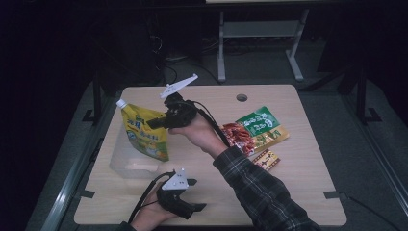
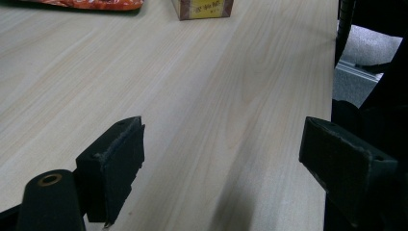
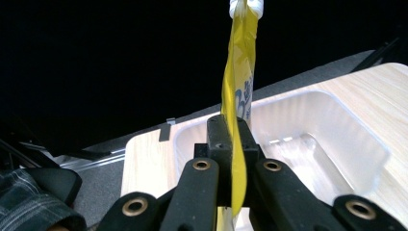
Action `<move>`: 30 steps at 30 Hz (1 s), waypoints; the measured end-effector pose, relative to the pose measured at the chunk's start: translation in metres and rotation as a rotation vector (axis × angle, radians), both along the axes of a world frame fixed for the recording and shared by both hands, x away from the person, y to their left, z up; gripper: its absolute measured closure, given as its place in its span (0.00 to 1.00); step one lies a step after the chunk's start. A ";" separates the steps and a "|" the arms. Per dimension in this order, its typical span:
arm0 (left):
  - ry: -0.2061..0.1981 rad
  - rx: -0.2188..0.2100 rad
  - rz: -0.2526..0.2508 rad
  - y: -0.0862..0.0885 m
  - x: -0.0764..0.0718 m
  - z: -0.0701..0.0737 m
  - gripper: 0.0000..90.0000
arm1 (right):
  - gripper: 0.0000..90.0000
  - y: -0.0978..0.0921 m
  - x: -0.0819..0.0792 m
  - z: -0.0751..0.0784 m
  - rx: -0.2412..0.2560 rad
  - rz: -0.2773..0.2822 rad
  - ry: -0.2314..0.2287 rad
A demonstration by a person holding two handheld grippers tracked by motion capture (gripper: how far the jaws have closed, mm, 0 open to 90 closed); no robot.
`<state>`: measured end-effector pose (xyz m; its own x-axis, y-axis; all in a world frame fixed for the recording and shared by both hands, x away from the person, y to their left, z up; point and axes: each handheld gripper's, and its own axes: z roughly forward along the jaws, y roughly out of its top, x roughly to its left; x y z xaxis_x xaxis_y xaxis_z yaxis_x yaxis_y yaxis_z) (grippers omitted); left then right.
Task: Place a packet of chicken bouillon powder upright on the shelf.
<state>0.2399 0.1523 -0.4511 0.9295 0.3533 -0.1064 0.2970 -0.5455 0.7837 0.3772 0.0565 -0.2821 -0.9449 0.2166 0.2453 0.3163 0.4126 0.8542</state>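
A yellow spouted pouch (image 1: 144, 134) with a white cap hangs upright over a clear plastic tub (image 1: 126, 164) at the table's left. My right gripper (image 1: 153, 123) is shut on the pouch's upper right edge. In the right gripper view the pouch (image 3: 238, 91) is seen edge-on, pinched between the jaws, with the tub (image 3: 332, 113) below it. My left gripper (image 1: 195, 195) rests low near the table's front edge, open, with nothing between its pads (image 2: 115, 159).
Several snack packets lie right of centre: a red one (image 1: 236, 135), a green one (image 1: 258, 121), a yellow-green one (image 1: 272, 137) and a small brown box (image 1: 267, 159). A round cable hole (image 1: 241, 97) sits near the far edge. The table (image 1: 308, 173) ends close at the left gripper's right.
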 end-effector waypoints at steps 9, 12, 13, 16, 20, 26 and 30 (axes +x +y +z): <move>0.019 0.006 0.001 -0.001 -0.002 0.000 0.17 | 1.00 0.029 0.000 -0.006 -0.024 0.038 -0.003; 0.009 0.025 -0.009 0.000 -0.001 0.000 0.17 | 1.00 0.035 0.000 -0.010 -0.024 0.044 0.010; 0.009 0.030 -0.009 0.000 -0.001 0.000 0.17 | 1.00 0.037 0.001 -0.011 -0.026 0.048 0.010; 0.009 0.034 -0.010 0.000 -0.001 0.000 0.17 | 1.00 0.043 0.001 -0.015 -0.032 0.055 0.017; 0.010 0.041 -0.009 0.001 0.000 0.000 0.17 | 1.00 0.048 0.002 -0.021 -0.034 0.068 0.016; 0.024 -0.002 0.013 -0.001 -0.002 -0.001 0.17 | 1.00 0.052 0.002 -0.027 -0.040 0.075 0.024; 0.001 0.025 -0.008 0.000 0.000 0.000 0.17 | 1.00 0.054 0.002 -0.035 -0.053 0.078 0.035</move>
<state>0.2399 0.1528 -0.4512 0.9320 0.3488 -0.0989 0.2939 -0.5669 0.7696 0.3792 0.1110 -0.3174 -0.9504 0.1564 0.2689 0.3111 0.4816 0.8193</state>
